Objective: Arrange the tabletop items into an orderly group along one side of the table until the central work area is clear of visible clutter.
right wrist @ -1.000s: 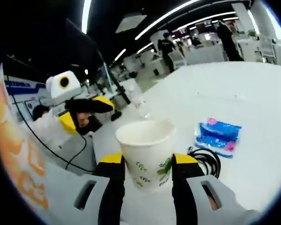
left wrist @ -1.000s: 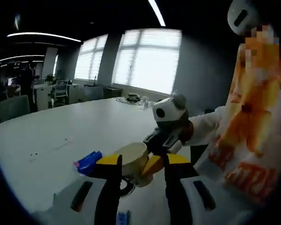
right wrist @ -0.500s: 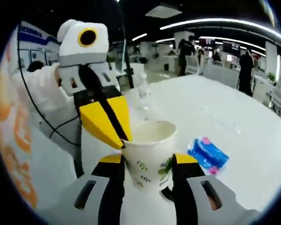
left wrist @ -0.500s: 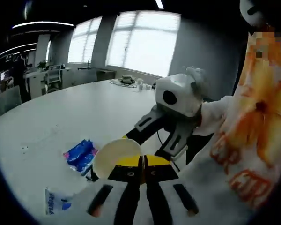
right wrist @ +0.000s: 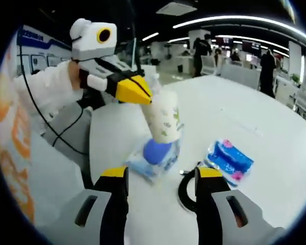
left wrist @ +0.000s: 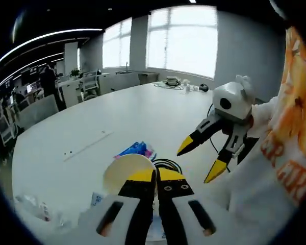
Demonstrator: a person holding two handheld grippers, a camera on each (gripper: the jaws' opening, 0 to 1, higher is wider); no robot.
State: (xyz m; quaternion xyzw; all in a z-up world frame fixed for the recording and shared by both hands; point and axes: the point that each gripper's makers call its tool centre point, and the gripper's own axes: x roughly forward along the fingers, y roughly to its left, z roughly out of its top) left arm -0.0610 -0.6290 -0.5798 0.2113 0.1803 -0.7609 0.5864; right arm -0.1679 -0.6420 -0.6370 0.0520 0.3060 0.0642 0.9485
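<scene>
A white paper cup (right wrist: 163,120) with a green leaf print hangs over the white table (left wrist: 81,132). My left gripper (right wrist: 137,89) is shut on its rim. In the left gripper view the cup's mouth (left wrist: 122,173) lies just left of the closed left gripper (left wrist: 156,172). My right gripper (right wrist: 160,176) stands open and holds nothing, a short way from the cup. It comes in from the right in the left gripper view as the right gripper (left wrist: 200,158), yellow tips spread. Beneath the cup lies a clear bag with a blue object (right wrist: 155,153).
A blue tissue packet (right wrist: 229,158) and a coiled black cable (right wrist: 186,189) lie on the table near the right gripper. Small packets (left wrist: 33,206) lie at the near table edge. A person's orange-and-white shirt (left wrist: 290,153) is close by. People stand among desks (right wrist: 268,64) far off.
My right gripper has opened and let go of the cup. The left gripper, shut on the rim, now carries the cup away from the right jaws.
</scene>
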